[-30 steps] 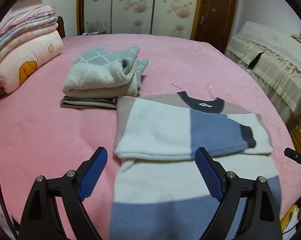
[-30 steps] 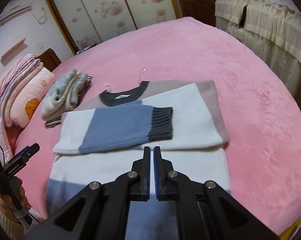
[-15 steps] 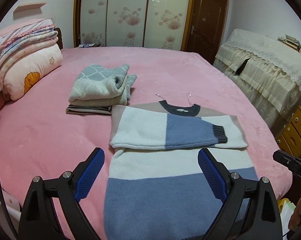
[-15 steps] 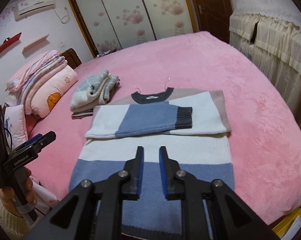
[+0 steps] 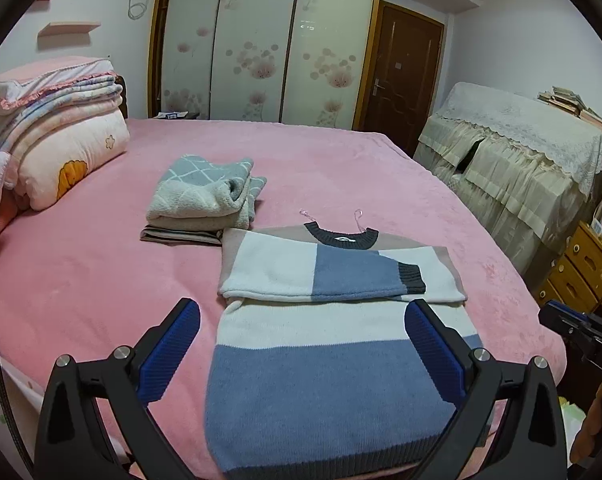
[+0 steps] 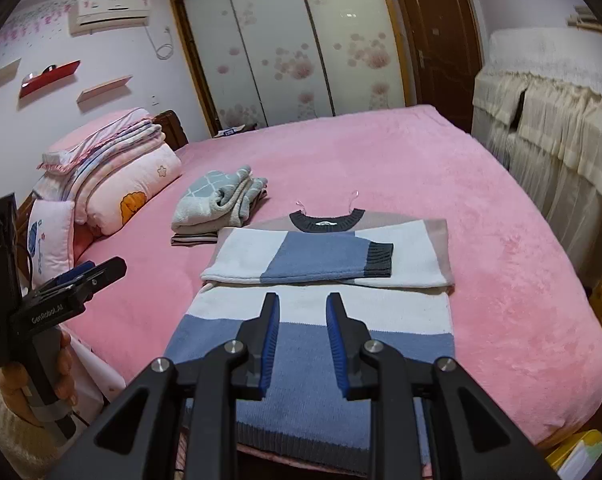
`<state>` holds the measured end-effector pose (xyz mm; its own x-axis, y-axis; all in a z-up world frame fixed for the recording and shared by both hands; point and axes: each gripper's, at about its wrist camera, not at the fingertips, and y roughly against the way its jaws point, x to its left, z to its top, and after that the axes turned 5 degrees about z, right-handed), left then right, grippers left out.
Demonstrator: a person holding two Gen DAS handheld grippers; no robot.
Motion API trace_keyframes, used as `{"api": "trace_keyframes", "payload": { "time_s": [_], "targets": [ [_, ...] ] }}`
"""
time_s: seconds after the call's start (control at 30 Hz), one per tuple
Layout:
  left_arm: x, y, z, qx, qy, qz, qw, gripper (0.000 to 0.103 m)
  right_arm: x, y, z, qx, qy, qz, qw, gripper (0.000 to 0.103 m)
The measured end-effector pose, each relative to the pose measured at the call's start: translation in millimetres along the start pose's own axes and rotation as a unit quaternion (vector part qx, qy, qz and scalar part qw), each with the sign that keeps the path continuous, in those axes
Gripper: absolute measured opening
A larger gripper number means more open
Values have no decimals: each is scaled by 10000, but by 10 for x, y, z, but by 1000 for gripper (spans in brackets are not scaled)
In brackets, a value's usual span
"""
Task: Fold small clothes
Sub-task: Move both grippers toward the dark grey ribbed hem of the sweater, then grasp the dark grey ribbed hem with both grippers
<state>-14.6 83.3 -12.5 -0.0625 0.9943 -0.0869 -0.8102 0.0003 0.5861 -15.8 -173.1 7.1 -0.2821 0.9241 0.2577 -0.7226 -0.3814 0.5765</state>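
Observation:
A knit sweater (image 5: 321,380) in blue, white and beige blocks lies flat on the pink bed (image 5: 81,280), its sleeves folded across the chest and its dark collar at the far end. My left gripper (image 5: 301,312) hovers above the hem end, its jaws wide and still opening, with nothing between them. In the right wrist view the sweater (image 6: 313,344) lies under my right gripper (image 6: 302,298), whose jaws are partly apart and opening, holding nothing. The left gripper (image 6: 81,276) shows there at the left edge, held by a hand.
A stack of folded clothes (image 5: 205,200) sits left of the collar. Folded bedding and pillows (image 5: 57,140) are piled at the head of the bed. A lace-covered piece of furniture (image 5: 521,152) and wooden drawers (image 5: 589,268) stand to the right. The bed's near edge is just under the hem.
Both grippers have drawn back and up from the sweater, so more of it shows. The right jaws went from shut to partly open; the left jaws spread wider.

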Motion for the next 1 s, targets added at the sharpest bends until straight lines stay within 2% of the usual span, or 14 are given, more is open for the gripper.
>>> {"api": "trace_keyframes", "payload": {
  "time_s": [0.2,0.33,0.43,0.6,0.73,0.9,1.0],
  "targets": [
    [40,73,-181,171,-150,89,9997,102,223,182,-217,-222,646,-309,9972,24],
    [110,46,-375,324,-118,118,9993,102,238,213,-328,-240,800,-234,9962,24],
    [192,-54,-556,501,-156,161,9985,102,163,156,-443,-46,833,-165,9964,24],
    [467,-386,-965,1086,24,-57,9941,102,-218,-32,-794,460,601,-21,9971,24],
    [741,-713,-1354,1609,181,-35,9868,102,-615,-170,-1097,719,215,80,9972,24],
    [1043,-982,-1755,2043,792,-201,9755,102,-973,-311,-1438,1182,113,61,9929,24],
    [1132,-1106,-1935,2271,1085,-310,9673,100,-1208,-369,-1603,1399,-163,-31,9900,24]
  ]
}}
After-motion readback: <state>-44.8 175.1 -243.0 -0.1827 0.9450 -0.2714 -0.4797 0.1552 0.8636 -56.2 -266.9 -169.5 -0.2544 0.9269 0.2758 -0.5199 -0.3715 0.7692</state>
